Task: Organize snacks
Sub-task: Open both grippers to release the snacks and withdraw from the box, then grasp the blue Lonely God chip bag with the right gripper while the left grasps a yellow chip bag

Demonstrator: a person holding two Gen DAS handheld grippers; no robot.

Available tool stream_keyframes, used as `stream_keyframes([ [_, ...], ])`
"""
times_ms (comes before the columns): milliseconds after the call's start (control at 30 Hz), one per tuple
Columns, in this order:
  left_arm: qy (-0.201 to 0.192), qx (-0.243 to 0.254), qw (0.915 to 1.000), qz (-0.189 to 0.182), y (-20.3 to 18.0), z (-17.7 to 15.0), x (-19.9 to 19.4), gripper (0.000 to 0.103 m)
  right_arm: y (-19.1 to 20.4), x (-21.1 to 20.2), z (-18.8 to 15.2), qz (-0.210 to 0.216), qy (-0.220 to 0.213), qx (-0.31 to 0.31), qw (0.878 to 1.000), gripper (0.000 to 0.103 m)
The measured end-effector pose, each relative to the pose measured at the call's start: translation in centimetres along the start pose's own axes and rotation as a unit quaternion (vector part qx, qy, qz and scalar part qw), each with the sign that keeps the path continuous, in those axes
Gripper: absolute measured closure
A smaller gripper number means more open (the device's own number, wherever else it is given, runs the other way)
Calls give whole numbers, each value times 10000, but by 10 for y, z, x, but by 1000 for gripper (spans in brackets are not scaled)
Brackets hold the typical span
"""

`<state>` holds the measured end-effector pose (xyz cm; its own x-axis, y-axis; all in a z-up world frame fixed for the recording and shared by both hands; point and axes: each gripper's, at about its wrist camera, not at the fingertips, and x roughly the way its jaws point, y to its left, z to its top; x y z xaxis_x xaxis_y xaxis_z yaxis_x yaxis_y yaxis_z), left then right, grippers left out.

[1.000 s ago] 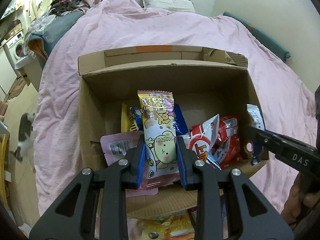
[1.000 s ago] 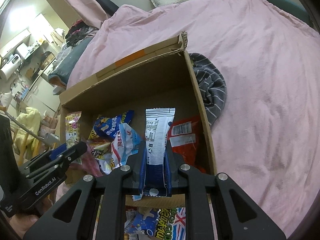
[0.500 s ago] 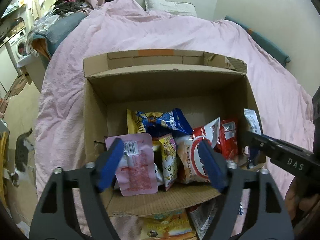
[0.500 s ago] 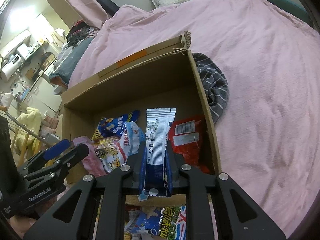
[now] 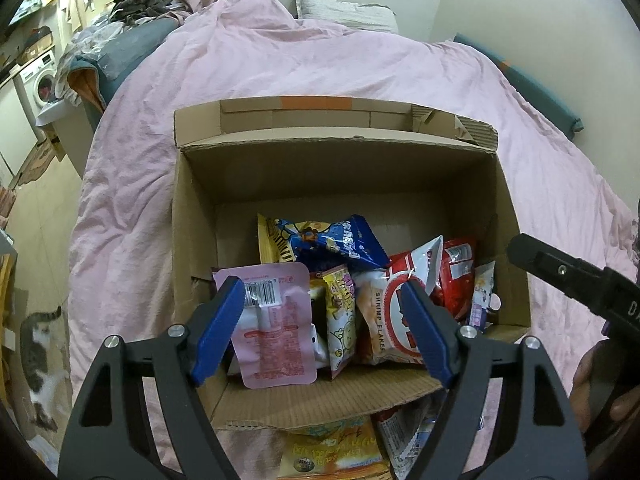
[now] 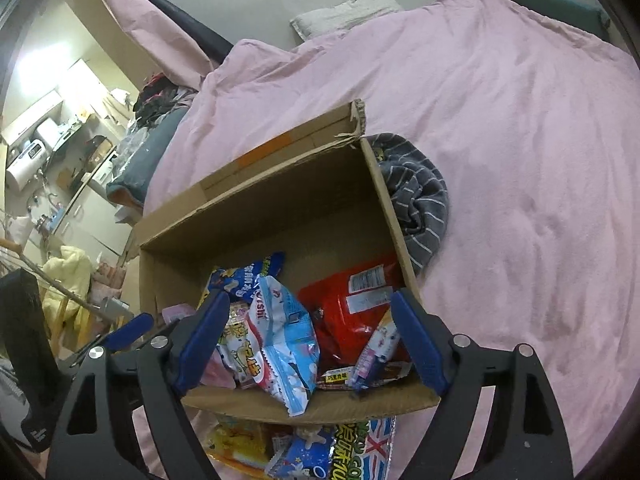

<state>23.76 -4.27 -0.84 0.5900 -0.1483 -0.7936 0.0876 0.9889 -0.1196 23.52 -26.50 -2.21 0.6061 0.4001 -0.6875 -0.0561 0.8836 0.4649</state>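
Note:
An open cardboard box sits on a pink bed and holds several snack packets. My left gripper is open and empty above the box's near edge, over a pink packet and a small yellow packet. My right gripper is open and empty above the near right part of the box, over a light blue packet, a red bag and a slim white-and-blue packet lying at the right wall. The right gripper's finger shows in the left wrist view.
More snack packets lie on the bed in front of the box. A grey striped cloth lies against the box's right side. A pillow is at the bed's far end. A cat is on the floor at left.
My left gripper opened and dropped the yellow-pink packet into the box a second ago. My right gripper has now opened too, and its white-and-blue packet lies in the box.

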Motion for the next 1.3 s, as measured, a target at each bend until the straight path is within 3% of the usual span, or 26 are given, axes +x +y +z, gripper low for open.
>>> stream_keyframes([
  [467,-28,-306,9995,-9,19,-10,-23,26,5,-16,-6,76,-18,85,9999,18],
  [733,-192,-53,9998,85,13,-24,-44,26,5,-36,-21,120,21,189,9997,17],
  [967,-113,-134,9998,59,18,-38,-53,26,2,-47,-34,64,44,308,9995,17],
  [1300,100,-254,9996,109,24,-64,-63,26,-23,-50,-58,70,466,784,9958,18],
])
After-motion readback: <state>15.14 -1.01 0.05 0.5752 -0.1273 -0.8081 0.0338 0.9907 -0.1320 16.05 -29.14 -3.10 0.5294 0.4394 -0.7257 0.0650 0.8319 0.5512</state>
